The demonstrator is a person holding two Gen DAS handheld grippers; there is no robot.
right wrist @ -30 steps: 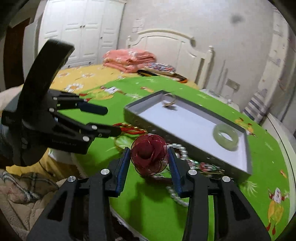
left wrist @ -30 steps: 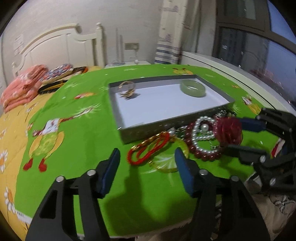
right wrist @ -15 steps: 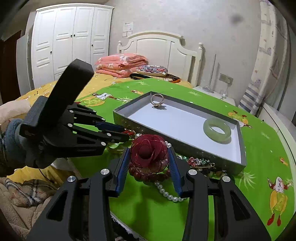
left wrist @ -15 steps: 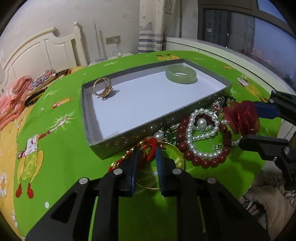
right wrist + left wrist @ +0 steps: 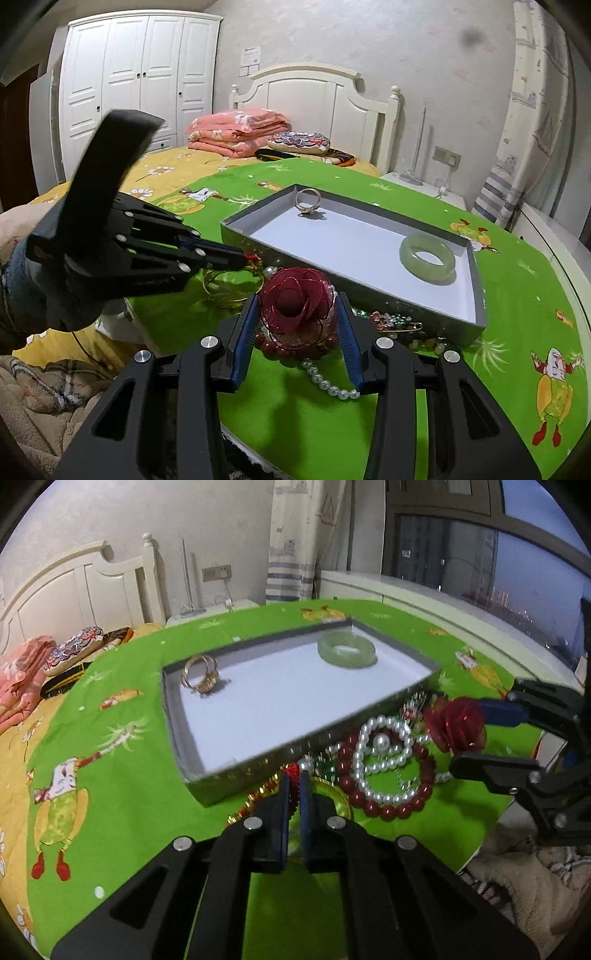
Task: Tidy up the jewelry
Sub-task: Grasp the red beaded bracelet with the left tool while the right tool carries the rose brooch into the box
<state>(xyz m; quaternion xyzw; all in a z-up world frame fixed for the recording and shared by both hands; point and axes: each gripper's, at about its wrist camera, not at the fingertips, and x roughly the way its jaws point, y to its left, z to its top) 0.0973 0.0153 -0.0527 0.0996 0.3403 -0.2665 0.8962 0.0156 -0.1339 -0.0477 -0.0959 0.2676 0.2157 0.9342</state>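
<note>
Two grippers work at the jewelry heaped against the near wall of a grey tray (image 5: pixel 177 716).
The left gripper (image 5: pixel 292 775) is pinched nearly closed on a red beaded strand (image 5: pixel 293 771) just beside that wall; the right gripper (image 5: pixel 298 302), half open, clasps a red wire-mesh rose (image 5: pixel 297 301) over a dark red bead bracelet (image 5: pixel 388 805) and a pearl string (image 5: pixel 384 749). Inside the tray, on its white floor, lie gold rings (image 5: pixel 199 674) and a pale green jade bangle (image 5: pixel 346 650), well apart. The tray rests on a green cartoon-print cloth (image 5: pixel 129 794); behind it stand a white headboard (image 5: pixel 314 99) and a wardrobe (image 5: pixel 140 74).
</note>
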